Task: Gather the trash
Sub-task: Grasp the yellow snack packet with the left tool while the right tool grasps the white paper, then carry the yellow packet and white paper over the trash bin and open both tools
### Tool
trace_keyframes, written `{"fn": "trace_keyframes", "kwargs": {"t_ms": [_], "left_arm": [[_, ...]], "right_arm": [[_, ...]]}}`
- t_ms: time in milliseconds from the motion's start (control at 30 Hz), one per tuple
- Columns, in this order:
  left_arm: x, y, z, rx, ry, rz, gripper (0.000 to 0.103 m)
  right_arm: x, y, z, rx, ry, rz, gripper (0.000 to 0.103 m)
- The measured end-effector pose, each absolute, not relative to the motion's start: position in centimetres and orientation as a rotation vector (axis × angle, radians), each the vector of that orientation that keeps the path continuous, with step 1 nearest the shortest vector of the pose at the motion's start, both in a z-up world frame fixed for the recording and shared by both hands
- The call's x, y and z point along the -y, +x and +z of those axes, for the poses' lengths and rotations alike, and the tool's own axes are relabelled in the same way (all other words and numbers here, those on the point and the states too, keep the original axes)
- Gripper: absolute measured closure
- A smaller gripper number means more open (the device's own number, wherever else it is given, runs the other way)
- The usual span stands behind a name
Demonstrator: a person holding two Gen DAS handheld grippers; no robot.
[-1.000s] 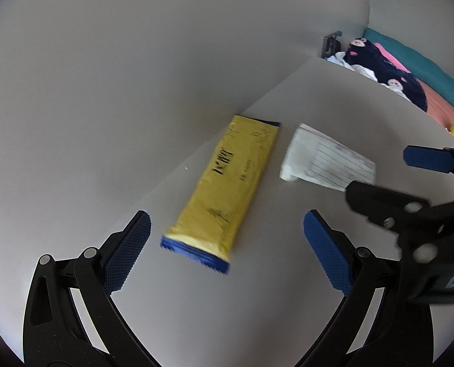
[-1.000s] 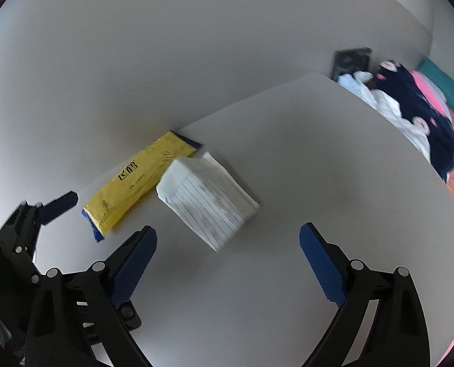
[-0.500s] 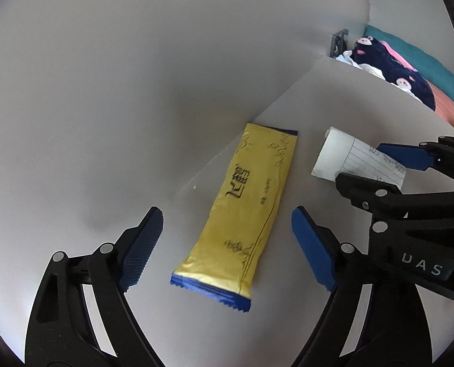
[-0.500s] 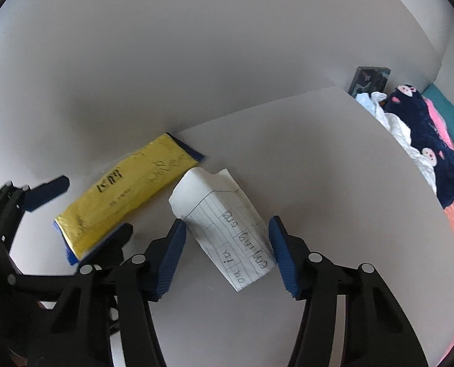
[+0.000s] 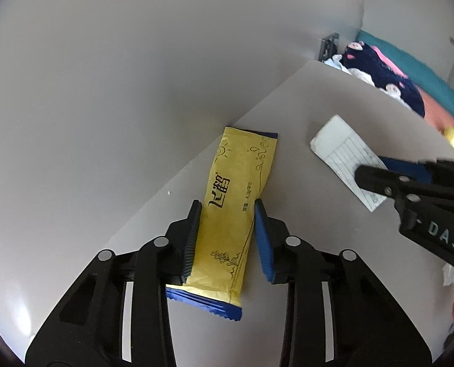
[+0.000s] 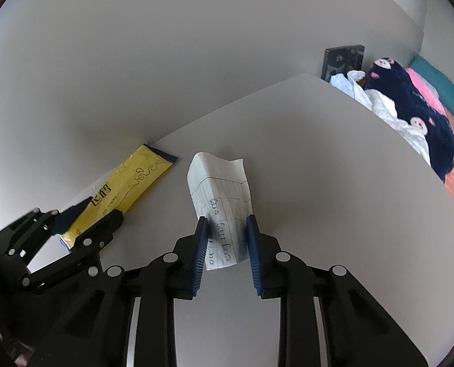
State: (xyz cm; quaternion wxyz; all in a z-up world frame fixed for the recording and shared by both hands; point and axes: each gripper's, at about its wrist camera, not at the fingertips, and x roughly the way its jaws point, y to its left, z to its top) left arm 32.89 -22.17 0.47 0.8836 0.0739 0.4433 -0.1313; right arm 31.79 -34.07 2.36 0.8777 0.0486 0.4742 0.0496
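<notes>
Left hand-held gripper: jaws closing, pads at both sides of the wrapper — frame centre, on the tabletop.
Right hand-held gripper: jaws closing on the paper — its edges bowed up between the pads, frame centre.

A long yellow wrapper with dark blue crimped ends and black printed characters lay flat on the pale counter, lengthwise between the closing pads of the left claw, its far end reaching well beyond the tips. A creased slip of lined paper with handwriting sat between the closing pads of the right claw, its far edge curled upward.
</notes>
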Motion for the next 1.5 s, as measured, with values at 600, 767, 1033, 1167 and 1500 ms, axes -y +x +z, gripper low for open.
{"fn": "trace_keyframes", "kwargs": {"t_ms": [600, 767, 1033, 1167, 1500], "left_arm": [[23.5, 25.8, 1.7, -0.937, 0.125, -0.264, 0.073], [24.4, 21.5, 3.9, -0.907, 0.136, -0.296, 0.074], [26.4, 14.9, 6.7, -0.865, 0.168, -0.341, 0.073], [27.9, 11.3, 8.2, -0.831, 0.191, -0.37, 0.073], [33.6, 3.8, 8.9, -0.799, 0.248, -0.459, 0.073]], "right_arm": [[36.8, 24.0, 6.1, -0.956, 0.175, 0.097, 0.076], [37.5, 19.7, 7.5, -0.936, 0.195, 0.099, 0.076], [40.2, 12.5, 10.0, -0.888, 0.234, 0.076, 0.076], [42.0, 8.8, 10.9, -0.861, 0.253, 0.057, 0.076], [47.8, -0.4, 11.2, -0.803, 0.325, -0.007, 0.076]]}}
